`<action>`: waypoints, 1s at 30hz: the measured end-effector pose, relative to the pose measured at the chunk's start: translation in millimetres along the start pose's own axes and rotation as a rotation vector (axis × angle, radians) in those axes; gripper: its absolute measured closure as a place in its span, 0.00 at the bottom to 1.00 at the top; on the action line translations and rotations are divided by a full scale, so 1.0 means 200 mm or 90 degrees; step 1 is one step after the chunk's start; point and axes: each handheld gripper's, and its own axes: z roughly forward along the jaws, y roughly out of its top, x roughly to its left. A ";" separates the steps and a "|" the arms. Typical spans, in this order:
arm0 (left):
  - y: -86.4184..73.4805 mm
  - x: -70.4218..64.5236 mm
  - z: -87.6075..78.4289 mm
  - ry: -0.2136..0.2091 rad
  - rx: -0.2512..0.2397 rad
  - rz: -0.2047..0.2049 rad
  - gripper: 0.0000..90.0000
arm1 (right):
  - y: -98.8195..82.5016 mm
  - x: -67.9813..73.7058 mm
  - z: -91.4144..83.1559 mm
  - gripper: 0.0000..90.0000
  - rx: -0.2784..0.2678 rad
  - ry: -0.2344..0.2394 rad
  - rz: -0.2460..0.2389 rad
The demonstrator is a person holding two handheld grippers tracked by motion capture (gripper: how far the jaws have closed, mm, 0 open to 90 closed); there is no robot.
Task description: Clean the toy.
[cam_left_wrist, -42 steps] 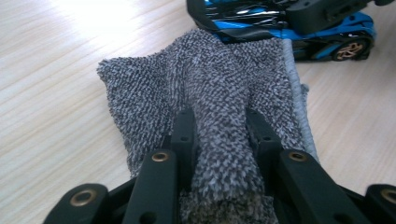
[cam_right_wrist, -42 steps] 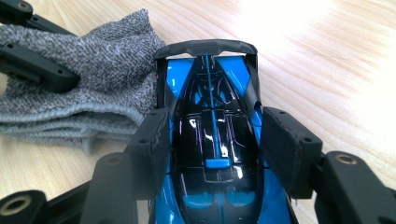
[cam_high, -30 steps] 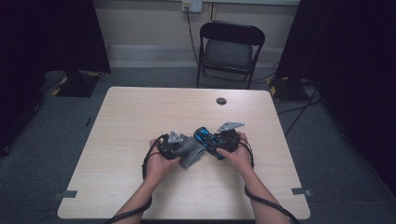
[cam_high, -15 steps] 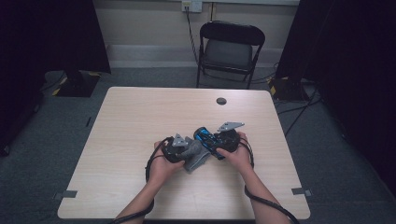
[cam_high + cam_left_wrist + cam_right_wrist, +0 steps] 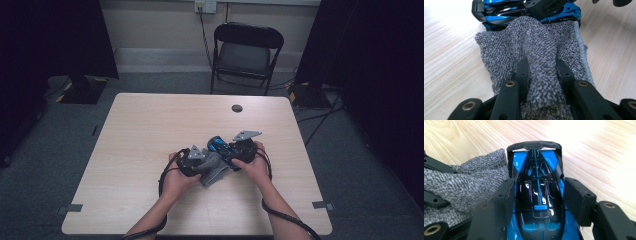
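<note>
1 toy car [image 5: 223, 150] and 1 grey cloth [image 5: 214, 171] sit lower centre of the table [image 5: 150, 130], bare wood all around, edges far. Left gripper [image 5: 541, 72] jaws pinch a cloth fold; right gripper [image 5: 537, 195] jaws half-open, clamping the car's sides.

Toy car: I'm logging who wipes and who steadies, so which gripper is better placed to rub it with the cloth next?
Left. The left gripper already pinches the cloth against the car; the right gripper is clamped on the car's sides, steadying it.
</note>
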 end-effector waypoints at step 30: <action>0.02 -0.12 0.04 -0.042 -0.007 0.014 0.77 | 0.00 0.00 0.00 0.48 0.000 0.002 0.000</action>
